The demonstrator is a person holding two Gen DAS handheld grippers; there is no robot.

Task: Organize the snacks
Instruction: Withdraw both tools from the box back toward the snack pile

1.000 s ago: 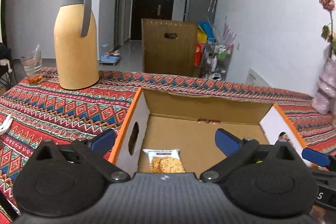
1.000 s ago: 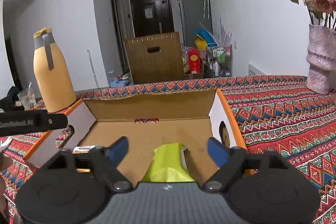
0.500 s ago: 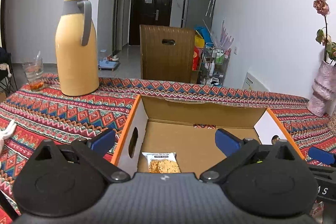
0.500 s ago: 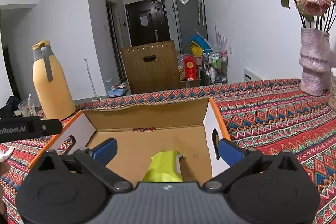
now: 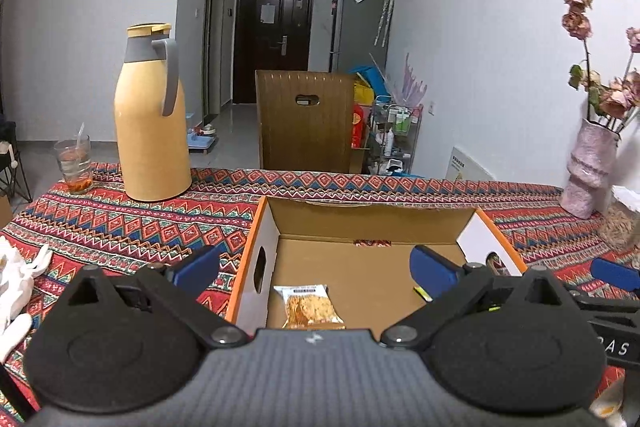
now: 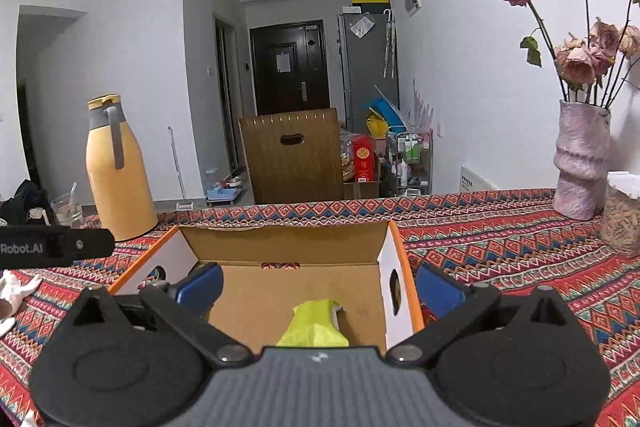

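I have both grippers backed off over the near edge of the cardboard box [image 5: 372, 223], and the step I judge to be in hand is clearing out after a drop and going for the next snack. The left gripper [image 5: 316, 267] has its fingers spread wide with nothing between them; the cracker packet [image 5: 310, 309] lies flat on the box floor near the left wall, below and apart from the blue pads. The right gripper [image 6: 318, 283] has just been opening its fingers to their widest, and nothing is gripped: the yellow-green packet [image 6: 314, 325] rests on the box floor by the right wall, free of the pads.

To do this well I would lift each gripper clear of the box rim before swinging sideways, since the right-hand finger of the right gripper sits outside the orange-edged wall [image 6: 400, 287] and could catch it and drag the box across the counter [image 5: 120, 227]. I would keep the fingers wide until I am over the next snack. I see no loose snack on the cloth in either view, so I need to look around first.

Both grippers point forward and slightly downward into the box, roughly level in roll, side by side; part of the left one shows at the left edge of the right wrist view.
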